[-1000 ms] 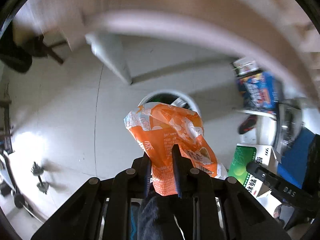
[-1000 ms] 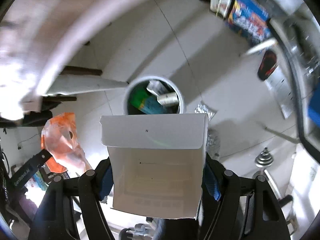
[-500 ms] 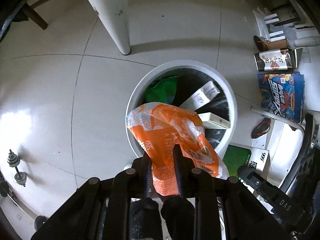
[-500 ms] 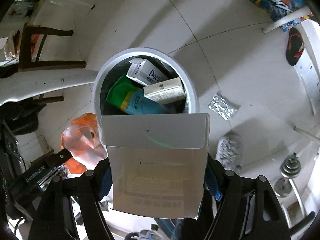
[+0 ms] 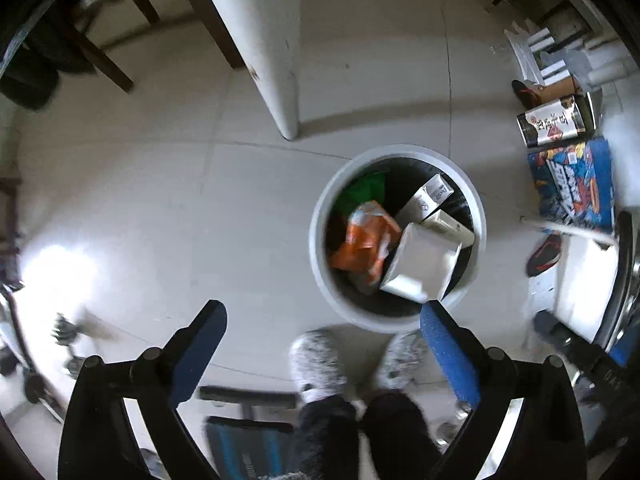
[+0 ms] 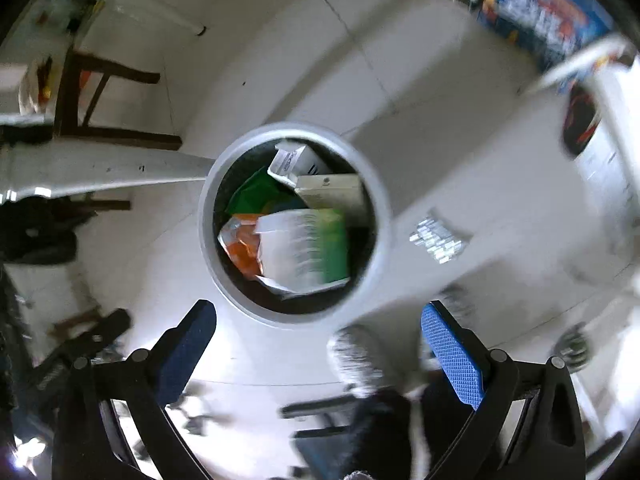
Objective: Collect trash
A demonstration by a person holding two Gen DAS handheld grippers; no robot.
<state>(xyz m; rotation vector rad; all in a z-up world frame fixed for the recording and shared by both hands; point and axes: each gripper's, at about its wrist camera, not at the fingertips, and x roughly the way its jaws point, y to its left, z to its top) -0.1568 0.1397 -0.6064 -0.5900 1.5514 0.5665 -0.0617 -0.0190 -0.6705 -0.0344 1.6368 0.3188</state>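
A round white trash bin [image 5: 396, 320] stands on the tiled floor, seen from above; it also shows in the right wrist view [image 6: 382, 208]. Inside lie an orange snack bag [image 5: 362, 240], a white carton [image 5: 424, 268], a green wrapper [image 5: 364, 192] and other small boxes. In the right wrist view the orange bag [image 6: 240, 246] lies beside the white and green carton [image 6: 304, 250]. My left gripper [image 5: 324, 330] is open and empty above the floor, near the bin. My right gripper [image 6: 318, 328] is open and empty above the bin.
A white table leg [image 5: 264, 44] and a wooden chair [image 6: 100, 100] stand beyond the bin. A crumpled foil piece [image 6: 438, 238] lies right of the bin. Blue printed boxes [image 5: 572, 188] and a shoe [image 5: 544, 256] lie at the right. The person's grey slippers [image 5: 320, 364] stand by the bin.
Both grippers have opened. The orange bag left the left gripper and the white carton left the right gripper; both now lie in the bin.
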